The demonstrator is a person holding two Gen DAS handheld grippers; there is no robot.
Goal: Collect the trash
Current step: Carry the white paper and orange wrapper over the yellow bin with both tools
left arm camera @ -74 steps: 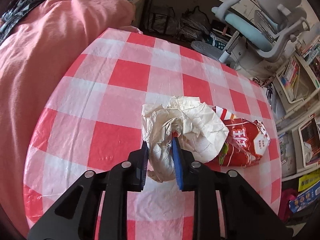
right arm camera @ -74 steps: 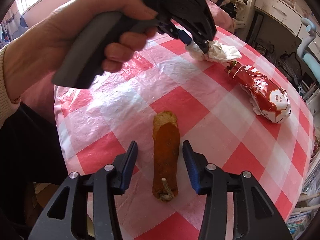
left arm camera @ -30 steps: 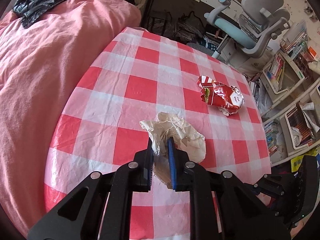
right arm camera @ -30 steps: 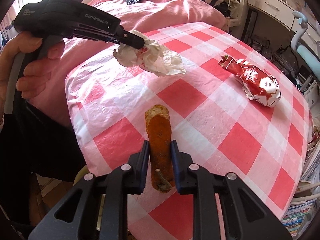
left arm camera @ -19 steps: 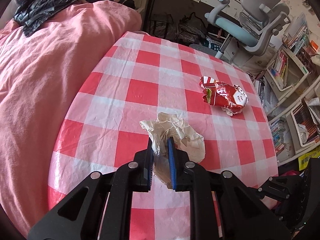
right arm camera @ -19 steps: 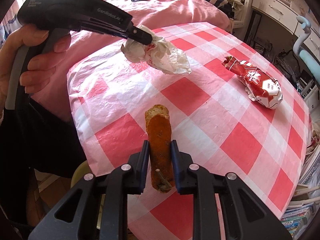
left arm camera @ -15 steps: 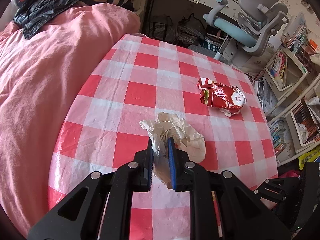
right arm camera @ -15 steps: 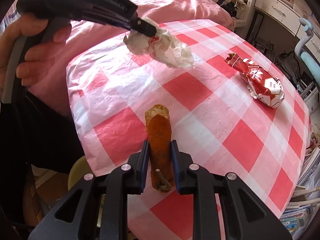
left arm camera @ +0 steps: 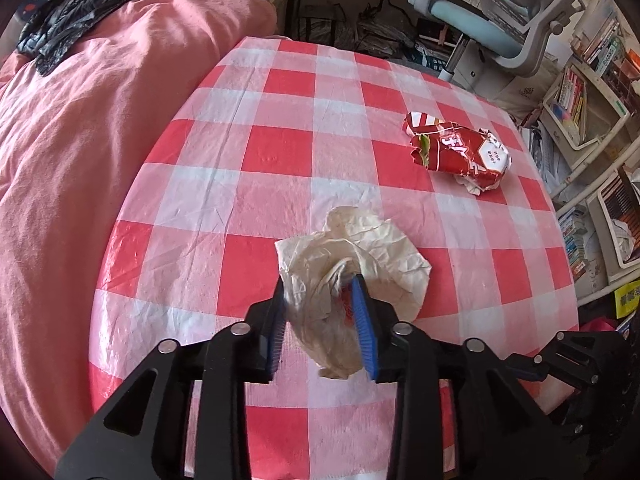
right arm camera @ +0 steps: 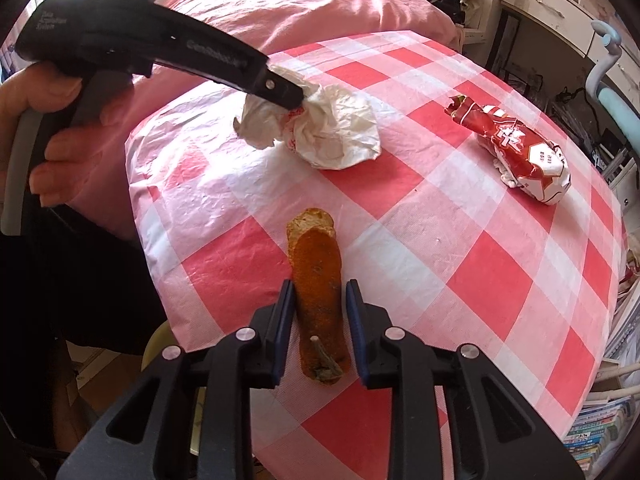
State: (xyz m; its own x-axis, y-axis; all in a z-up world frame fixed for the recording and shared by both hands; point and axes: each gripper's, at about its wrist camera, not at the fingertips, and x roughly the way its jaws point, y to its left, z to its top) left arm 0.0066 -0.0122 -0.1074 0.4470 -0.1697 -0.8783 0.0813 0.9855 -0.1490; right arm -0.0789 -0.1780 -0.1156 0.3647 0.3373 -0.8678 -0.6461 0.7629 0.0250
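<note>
A crumpled white paper wrapper (left arm camera: 360,248) sits between the pads of my left gripper (left arm camera: 320,300), whose jaws are opening. The wad still fills the widened gap. In the right wrist view the same wrapper (right arm camera: 340,132) is low over the checked table (right arm camera: 480,264) under the left gripper (right arm camera: 288,92), which a hand (right arm camera: 52,176) holds. My right gripper (right arm camera: 320,292) straddles an orange-brown vegetable scrap (right arm camera: 318,272) near the table edge. Its jaws are opening, with thin gaps showing beside the scrap. A crushed red snack packet (left arm camera: 460,152) lies farther back.
Pink bedding (left arm camera: 80,140) borders the table on the left. An office chair (left arm camera: 520,20) and bookshelves (left arm camera: 580,100) stand beyond the far and right edges. A pale round rim (right arm camera: 154,344) shows below the near table edge. The right gripper's body (left arm camera: 580,356) shows at lower right.
The left jaws have spread apart around the wrapper, and that gripper has sunk closer to the table. The right jaws have eased slightly off the scrap.
</note>
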